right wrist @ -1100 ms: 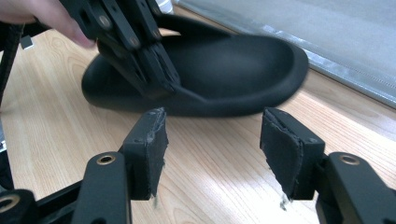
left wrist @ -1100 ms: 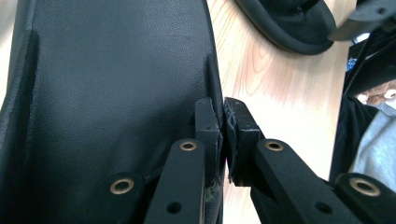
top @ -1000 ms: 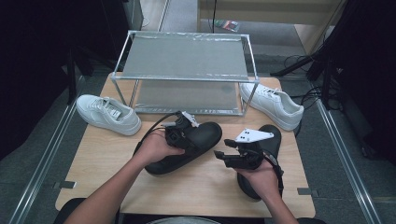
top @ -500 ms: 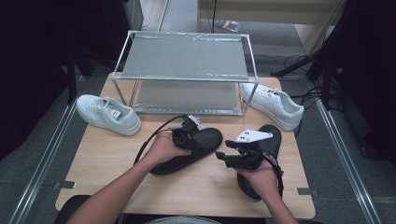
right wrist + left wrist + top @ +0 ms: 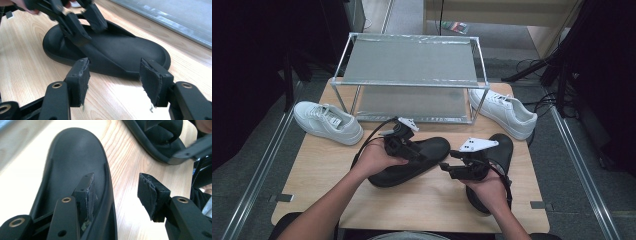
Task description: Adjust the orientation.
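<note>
Two tongs, left tongs (image 5: 419, 154) just opening, straddling black sandal (image 5: 412, 162) edge (unpressed), right tongs (image 5: 113, 80) spread, nothing held.

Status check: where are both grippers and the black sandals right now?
Left gripper jaws just opened, straddling the edge of the left black sandal, not pressing. Right gripper open, nothing between its jaws. Second black sandal lies under the right hand. Wire rack behind, nothing blocking.
</note>
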### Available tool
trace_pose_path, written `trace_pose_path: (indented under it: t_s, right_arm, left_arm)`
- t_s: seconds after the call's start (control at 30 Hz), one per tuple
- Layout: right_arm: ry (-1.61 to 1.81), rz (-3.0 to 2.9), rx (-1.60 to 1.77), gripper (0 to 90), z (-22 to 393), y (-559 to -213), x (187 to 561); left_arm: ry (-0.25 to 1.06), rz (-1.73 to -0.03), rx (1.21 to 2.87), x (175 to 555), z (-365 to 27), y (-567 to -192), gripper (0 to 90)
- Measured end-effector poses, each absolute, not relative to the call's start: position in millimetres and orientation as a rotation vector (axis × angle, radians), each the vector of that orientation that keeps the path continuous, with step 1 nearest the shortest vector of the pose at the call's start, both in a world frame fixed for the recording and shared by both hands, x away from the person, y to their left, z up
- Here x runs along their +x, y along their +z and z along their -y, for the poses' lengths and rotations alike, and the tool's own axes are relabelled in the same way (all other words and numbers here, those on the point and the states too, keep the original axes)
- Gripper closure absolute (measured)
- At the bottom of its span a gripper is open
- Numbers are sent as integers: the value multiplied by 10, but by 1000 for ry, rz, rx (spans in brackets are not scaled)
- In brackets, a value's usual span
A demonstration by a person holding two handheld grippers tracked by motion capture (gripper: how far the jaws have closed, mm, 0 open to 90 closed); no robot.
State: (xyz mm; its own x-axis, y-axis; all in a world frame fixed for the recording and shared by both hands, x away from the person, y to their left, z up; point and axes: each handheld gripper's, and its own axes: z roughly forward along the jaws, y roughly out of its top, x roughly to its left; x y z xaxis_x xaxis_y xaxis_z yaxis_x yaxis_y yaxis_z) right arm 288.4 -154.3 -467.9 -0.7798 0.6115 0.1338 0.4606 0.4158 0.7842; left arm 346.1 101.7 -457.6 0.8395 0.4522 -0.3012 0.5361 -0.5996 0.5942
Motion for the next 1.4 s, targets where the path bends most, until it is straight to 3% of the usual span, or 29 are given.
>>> trace_pose_path:
  t_s: [0.1,0.17,0.23,0.27,0.3,0.33,0.37,0.4,0.43,0.53,0.83,1.4]
  right_arm:
    - [1294,-2504,943,449,1494,-4691,2925]
    - [1294,-2508,929,457,1451,-4702,2961]
    - [1289,-2507,927,460,1437,-4703,2971]
    - [1292,-2504,928,501,1410,-4710,2996]
    - [1297,-2500,929,545,1400,-4715,3015]
    - [1297,-2500,929,545,1400,-4715,3015]
    - [1304,-2500,940,639,1372,-4735,3061]
    - [1304,-2500,940,639,1372,-4735,3061]
    - [1304,-2509,934,745,1334,-4768,3111]
    - [1286,-2544,922,900,1261,-4819,3180]
    - [1185,-2654,881,900,1024,-5003,3344]
    - [1158,-2704,876,900,973,-5014,3339]
  left_arm:
    - [-134,-731,2277,3359,-1139,-4526,543]
    - [-73,-739,2271,3254,-1251,-4472,731]
    - [-56,-743,2265,3214,-1294,-4456,772]
    - [-47,-751,2256,3152,-1358,-4453,867]
    - [-39,-756,2251,3115,-1396,-4464,900]
    - [-39,-756,2251,3115,-1396,-4464,900]
    - [-52,-779,2262,3058,-1457,-4502,900]
    - [-52,-779,2262,3058,-1457,-4502,900]
    - [-44,-806,2259,3003,-1514,-4562,900]
    - [-10,-846,2262,2943,-1615,-4674,900]
    - [2,-897,2289,2964,-1684,-4907,900]
    - [44,-889,2278,2943,-1656,-4963,900]
